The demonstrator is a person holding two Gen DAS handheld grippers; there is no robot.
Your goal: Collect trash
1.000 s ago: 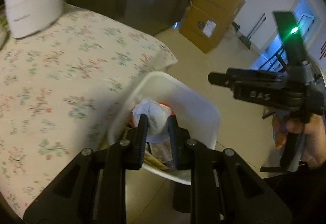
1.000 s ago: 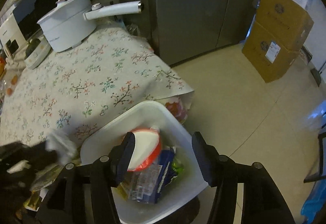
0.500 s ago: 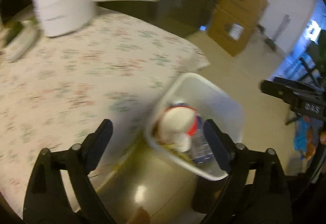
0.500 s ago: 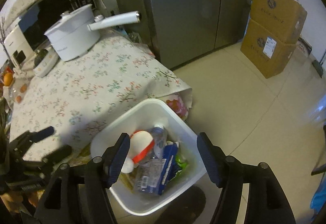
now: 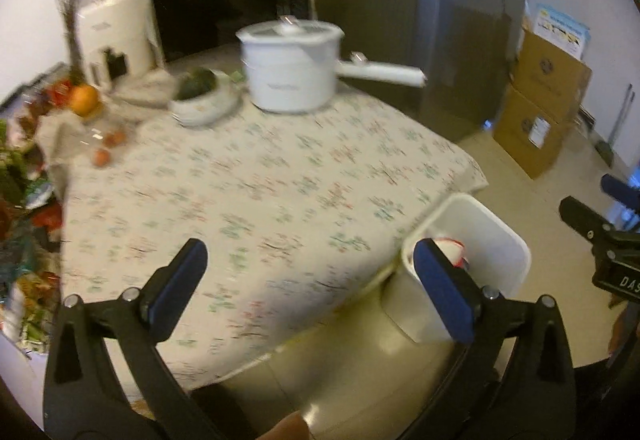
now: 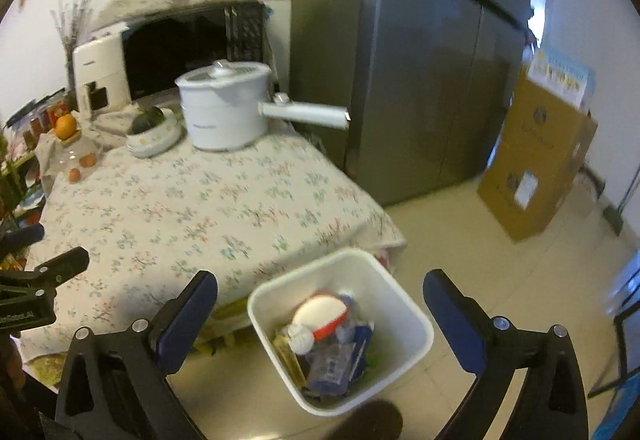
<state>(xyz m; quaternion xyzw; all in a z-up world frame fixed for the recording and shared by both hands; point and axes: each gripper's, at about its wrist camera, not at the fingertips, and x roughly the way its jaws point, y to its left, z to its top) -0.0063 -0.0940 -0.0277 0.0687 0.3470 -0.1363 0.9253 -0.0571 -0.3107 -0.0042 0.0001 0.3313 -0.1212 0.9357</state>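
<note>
We see the left hand-held gripper (image 5: 306,280) w/ jaws wide apart, empty, above the counter (image 5: 260,180) edge. Right hand-held gripper (image 6: 320,304) also spread wide, empty, over the white bin (image 6: 416,316) on the floor beside the counter. Trash (image 6: 320,324) sits inside the bin: red-white cup, wrappers.

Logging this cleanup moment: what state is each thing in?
Left gripper: open, empty.
Right gripper: open, empty.
White bin: on floor, holding trash.
White pot: lidded, on table.
Fridge: doors shut.
Cardboard boxes: stacked, closed.
</note>
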